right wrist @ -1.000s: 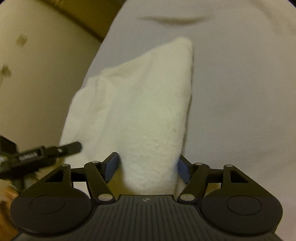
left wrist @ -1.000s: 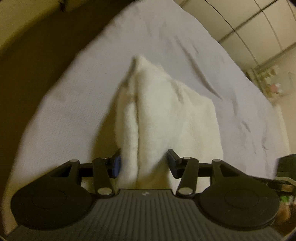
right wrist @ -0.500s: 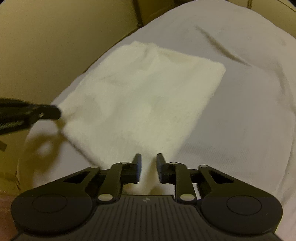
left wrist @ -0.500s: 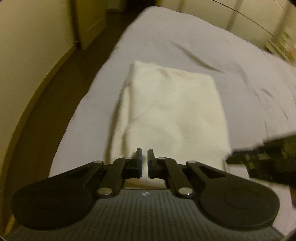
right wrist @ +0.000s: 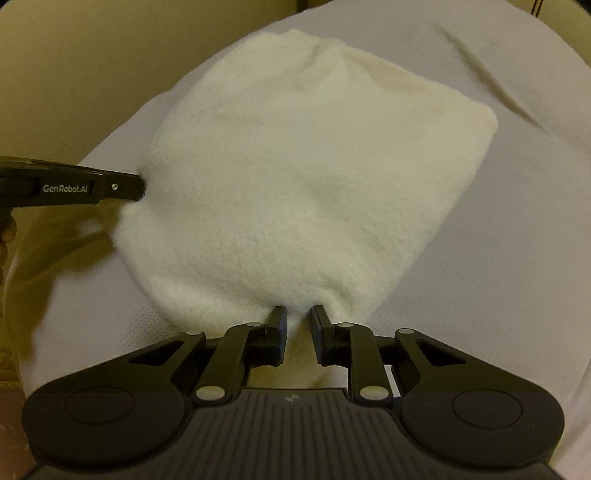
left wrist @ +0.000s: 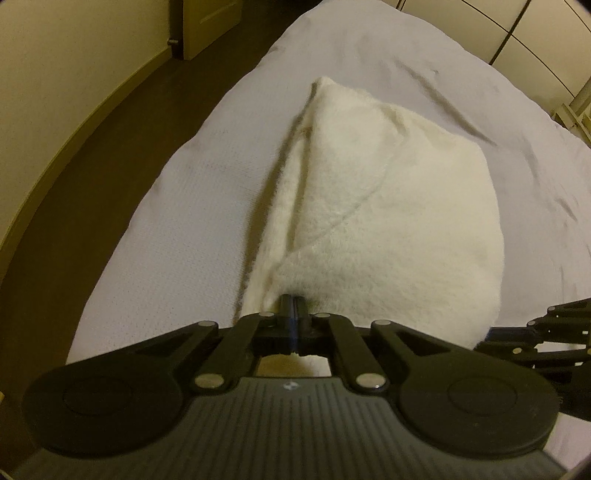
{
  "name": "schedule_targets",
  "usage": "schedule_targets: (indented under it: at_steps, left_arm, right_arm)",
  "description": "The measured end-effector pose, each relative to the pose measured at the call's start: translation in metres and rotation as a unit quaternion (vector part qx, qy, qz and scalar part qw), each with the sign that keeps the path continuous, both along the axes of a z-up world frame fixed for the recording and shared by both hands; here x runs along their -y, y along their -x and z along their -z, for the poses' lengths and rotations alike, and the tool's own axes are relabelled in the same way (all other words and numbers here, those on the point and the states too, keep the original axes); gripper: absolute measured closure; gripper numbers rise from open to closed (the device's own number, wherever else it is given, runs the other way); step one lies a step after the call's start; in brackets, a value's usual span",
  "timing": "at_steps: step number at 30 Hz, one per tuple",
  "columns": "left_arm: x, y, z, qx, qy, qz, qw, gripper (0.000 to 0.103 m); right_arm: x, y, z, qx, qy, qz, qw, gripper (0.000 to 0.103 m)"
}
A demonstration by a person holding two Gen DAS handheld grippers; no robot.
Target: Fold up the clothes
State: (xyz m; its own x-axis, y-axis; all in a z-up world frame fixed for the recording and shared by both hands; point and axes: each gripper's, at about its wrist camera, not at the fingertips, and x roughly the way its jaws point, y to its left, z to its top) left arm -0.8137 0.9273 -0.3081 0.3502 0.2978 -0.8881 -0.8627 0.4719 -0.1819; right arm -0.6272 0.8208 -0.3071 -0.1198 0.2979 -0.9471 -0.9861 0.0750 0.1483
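Observation:
A cream fleecy garment (left wrist: 380,206), folded into a rough rectangle, lies on the white bed sheet (left wrist: 177,236); it also fills the right wrist view (right wrist: 303,177). My left gripper (left wrist: 293,306) is shut on the garment's near left corner, with the cloth lifted a little there. My right gripper (right wrist: 298,317) has its jaws closed to a narrow gap on the garment's near right edge, with cloth between them. The left gripper shows from the side in the right wrist view (right wrist: 122,186), and the right gripper at the left wrist view's right edge (left wrist: 535,332).
The bed's left edge drops to a dark floor (left wrist: 122,122) beside a cream wall (left wrist: 55,55) with a door (left wrist: 207,22). Wardrobe panels (left wrist: 535,33) stand at the far right. The sheet has creases (left wrist: 443,99) beyond the garment.
Both grippers were open around the raised garment a second ago, then let it drop flat and closed. Now both pinch its near edge and the cloth rises again.

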Motion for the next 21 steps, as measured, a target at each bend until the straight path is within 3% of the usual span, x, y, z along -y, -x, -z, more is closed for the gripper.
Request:
schedule_targets:
  at_steps: [4, 10, 14, 17, 21]
  left_arm:
    - [0.001, 0.0, -0.021, 0.007, 0.009, 0.003, 0.9999, 0.101]
    - [0.002, -0.008, -0.056, 0.038, -0.019, 0.043, 0.9982, 0.1]
    - [-0.011, -0.021, -0.035, 0.018, -0.013, 0.061, 0.9979, 0.099]
    - [-0.021, -0.021, -0.019, 0.011, -0.019, 0.059, 0.998, 0.096]
    - [-0.034, -0.016, -0.004, 0.003, -0.028, 0.048, 0.9984, 0.077]
  right_arm:
    - [-0.008, -0.005, -0.009, -0.011, 0.018, 0.002, 1.0, 0.081]
    - [-0.013, -0.024, -0.043, -0.027, -0.037, 0.039, 0.998, 0.079]
    - [-0.031, -0.03, -0.037, -0.017, -0.051, 0.056, 0.997, 0.079]
    - [-0.046, -0.03, -0.012, -0.002, -0.032, 0.06, 0.998, 0.081]
    - [-0.061, -0.028, 0.007, 0.006, -0.019, 0.052, 0.998, 0.08]
